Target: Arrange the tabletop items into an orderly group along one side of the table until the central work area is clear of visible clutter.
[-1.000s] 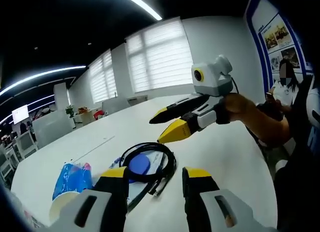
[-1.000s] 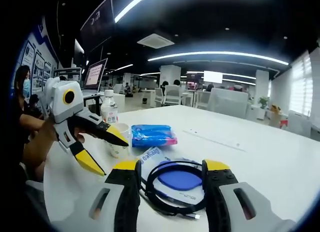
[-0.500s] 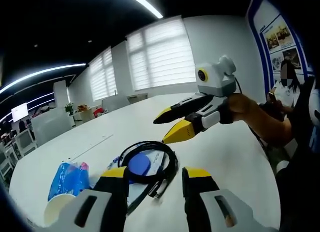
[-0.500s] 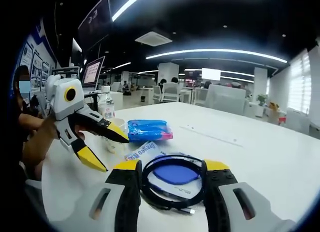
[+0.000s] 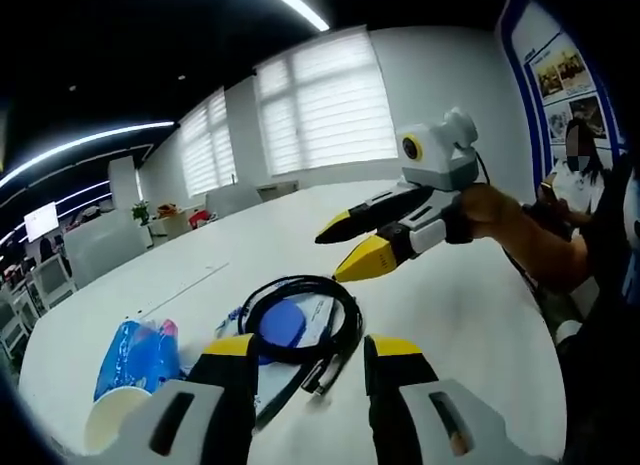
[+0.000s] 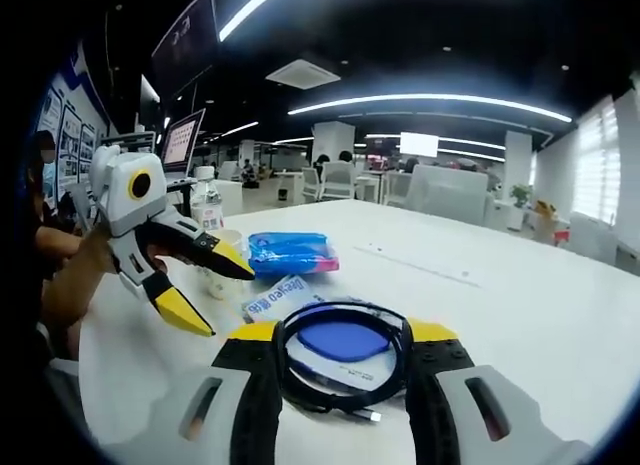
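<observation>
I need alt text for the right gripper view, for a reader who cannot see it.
The right claw is open over a coiled black cable on a white table. The left claw, also open, hovers at left near a blue packet, a paper cup and a bottle.

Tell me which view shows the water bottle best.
The right gripper view: the water bottle stands upright at the table's far left edge, just above the left gripper, with its label and cap visible. The left gripper view offers no clear sight of it.
</observation>
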A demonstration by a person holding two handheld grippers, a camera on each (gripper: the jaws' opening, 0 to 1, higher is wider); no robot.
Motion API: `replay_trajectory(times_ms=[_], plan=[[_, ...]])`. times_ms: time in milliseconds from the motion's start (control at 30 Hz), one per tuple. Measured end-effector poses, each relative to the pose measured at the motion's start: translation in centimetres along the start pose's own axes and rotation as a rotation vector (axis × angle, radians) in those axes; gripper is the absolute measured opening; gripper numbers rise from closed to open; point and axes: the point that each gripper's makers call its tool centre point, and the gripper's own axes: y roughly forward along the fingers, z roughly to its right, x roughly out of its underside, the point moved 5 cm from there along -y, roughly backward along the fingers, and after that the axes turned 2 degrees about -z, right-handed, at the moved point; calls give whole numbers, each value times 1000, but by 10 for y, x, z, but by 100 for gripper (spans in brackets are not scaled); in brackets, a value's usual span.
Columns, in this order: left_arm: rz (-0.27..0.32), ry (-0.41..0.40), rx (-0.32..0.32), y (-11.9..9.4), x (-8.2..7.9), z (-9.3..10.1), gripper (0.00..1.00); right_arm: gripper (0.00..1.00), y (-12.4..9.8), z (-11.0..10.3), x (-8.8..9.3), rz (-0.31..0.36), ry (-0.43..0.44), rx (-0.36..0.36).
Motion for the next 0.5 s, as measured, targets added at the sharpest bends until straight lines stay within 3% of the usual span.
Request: replay_trajectory(times_ms=[267, 500], plan=[[27, -10, 7, -1, -7, -7, 41, 44, 0, 2, 0, -1, -5, 7], [43, -17, 4, 1, -7, 3, 41, 44, 5, 2, 6, -15, -18, -1]])
